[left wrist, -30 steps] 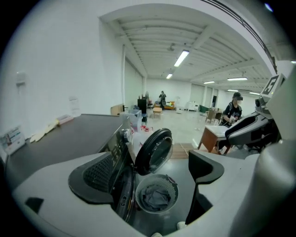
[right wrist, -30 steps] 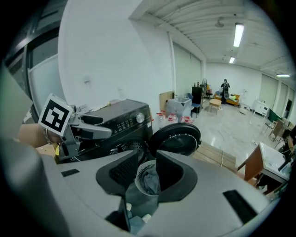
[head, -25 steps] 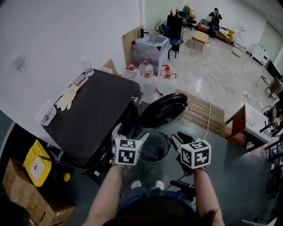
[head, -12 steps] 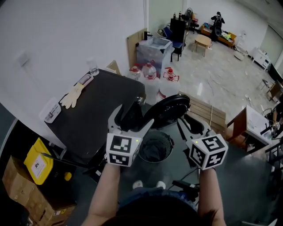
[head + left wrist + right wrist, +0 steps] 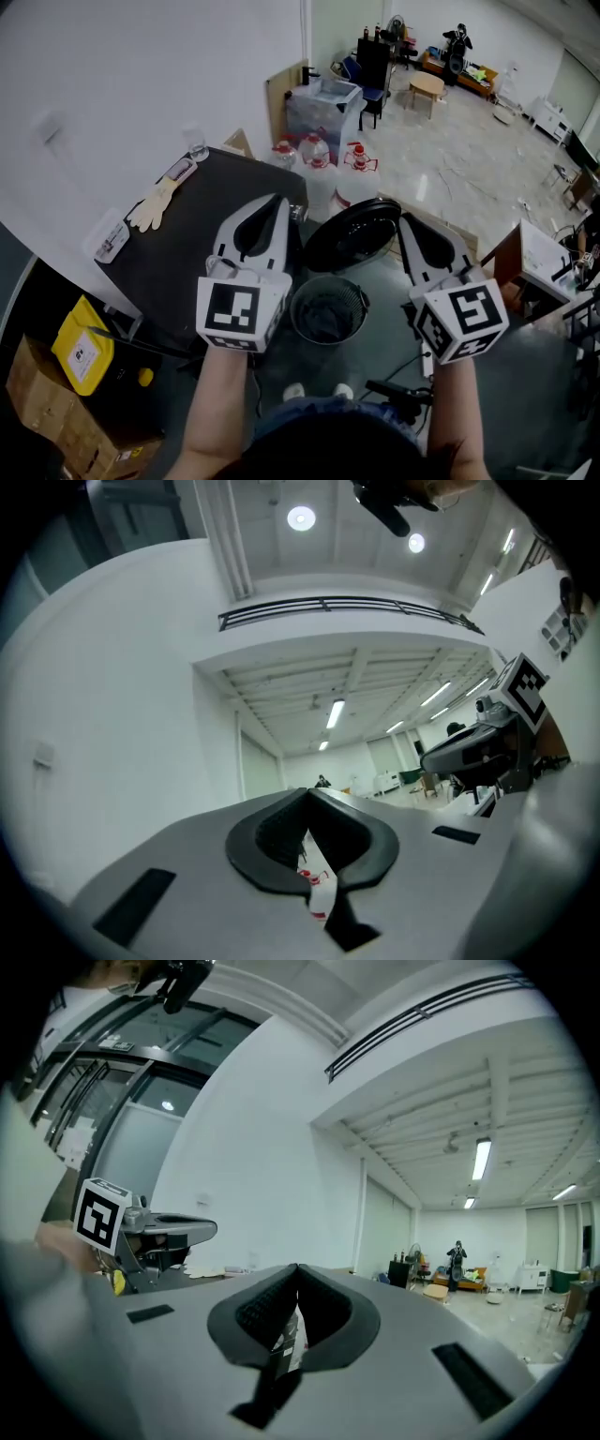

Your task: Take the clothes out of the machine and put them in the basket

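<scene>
The black washing machine (image 5: 202,248) stands at the left with its round door (image 5: 352,234) swung open. In front of it a dark mesh basket (image 5: 354,302) holds dark clothes (image 5: 323,319). Both grippers are raised above the basket and point outward. My left gripper (image 5: 278,199) hangs over the machine's front edge; its jaws have just been closing and are now shut with nothing between them (image 5: 307,794). My right gripper (image 5: 405,217) sits right of the door; it too has just closed and is shut on nothing (image 5: 297,1267).
A pair of gloves (image 5: 150,204) and a glass (image 5: 197,148) lie on the machine's top. Water jugs (image 5: 319,155) and a plastic bin (image 5: 323,103) stand behind it, a wooden pallet (image 5: 433,242) to the right. At the left are a yellow container (image 5: 82,347) and a cardboard box (image 5: 56,412).
Both grippers have risen from beside the basket and tipped up toward level. The left jaws went from wide open to shut; the right jaws closed the last bit.
</scene>
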`<action>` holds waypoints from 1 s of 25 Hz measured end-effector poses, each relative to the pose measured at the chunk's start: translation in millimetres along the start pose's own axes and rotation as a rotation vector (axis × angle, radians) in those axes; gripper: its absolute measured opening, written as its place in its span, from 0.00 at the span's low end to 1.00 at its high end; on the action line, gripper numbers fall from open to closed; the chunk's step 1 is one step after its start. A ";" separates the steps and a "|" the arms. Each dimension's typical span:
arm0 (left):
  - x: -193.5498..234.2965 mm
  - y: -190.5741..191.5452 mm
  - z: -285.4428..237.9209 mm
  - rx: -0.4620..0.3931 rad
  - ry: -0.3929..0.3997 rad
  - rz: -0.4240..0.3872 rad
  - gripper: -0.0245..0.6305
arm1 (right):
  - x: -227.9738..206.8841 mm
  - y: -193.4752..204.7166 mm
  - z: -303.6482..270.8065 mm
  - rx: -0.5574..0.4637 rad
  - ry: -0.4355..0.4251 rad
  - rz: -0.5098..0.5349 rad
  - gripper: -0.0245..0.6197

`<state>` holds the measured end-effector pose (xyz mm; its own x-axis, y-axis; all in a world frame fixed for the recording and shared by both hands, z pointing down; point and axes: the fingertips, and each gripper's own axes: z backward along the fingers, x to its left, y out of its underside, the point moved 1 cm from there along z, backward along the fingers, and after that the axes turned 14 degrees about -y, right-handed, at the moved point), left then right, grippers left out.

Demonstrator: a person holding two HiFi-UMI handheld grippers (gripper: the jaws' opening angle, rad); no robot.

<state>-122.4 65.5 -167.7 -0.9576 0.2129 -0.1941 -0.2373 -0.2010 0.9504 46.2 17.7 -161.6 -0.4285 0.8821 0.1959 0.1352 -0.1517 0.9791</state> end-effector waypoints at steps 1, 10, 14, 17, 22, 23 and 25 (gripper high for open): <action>1.3 -3.0 -1.7 -0.004 -0.004 -0.009 0.04 | -1.9 -4.5 0.5 -0.006 0.010 0.016 0.04; 2.8 -13.0 -15.1 -0.009 0.009 -0.041 0.04 | -11.4 -25.1 5.6 -0.045 0.083 0.098 0.04; 5.5 -15.0 -18.4 -0.010 -0.004 -0.061 0.04 | -14.7 -25.6 7.8 -0.053 0.089 0.088 0.04; 9.7 -17.4 -22.7 -0.005 -0.018 -0.080 0.04 | -16.6 -28.1 6.5 -0.054 0.087 0.092 0.04; 14.6 -23.3 -24.5 -0.012 -0.033 -0.080 0.04 | -18.0 -29.8 6.4 -0.050 0.093 0.113 0.04; 15.4 -24.2 -24.1 -0.014 -0.036 -0.080 0.04 | -18.3 -29.4 6.8 -0.046 0.097 0.117 0.04; 16.9 -25.2 -23.4 -0.015 -0.042 -0.079 0.04 | -19.3 -28.5 8.0 -0.040 0.107 0.123 0.04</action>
<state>-136.4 51.8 -200.6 -0.9282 0.2683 -0.2577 -0.3145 -0.1960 0.9288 57.8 8.6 -193.8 -0.5043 0.8033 0.3168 0.1581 -0.2748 0.9484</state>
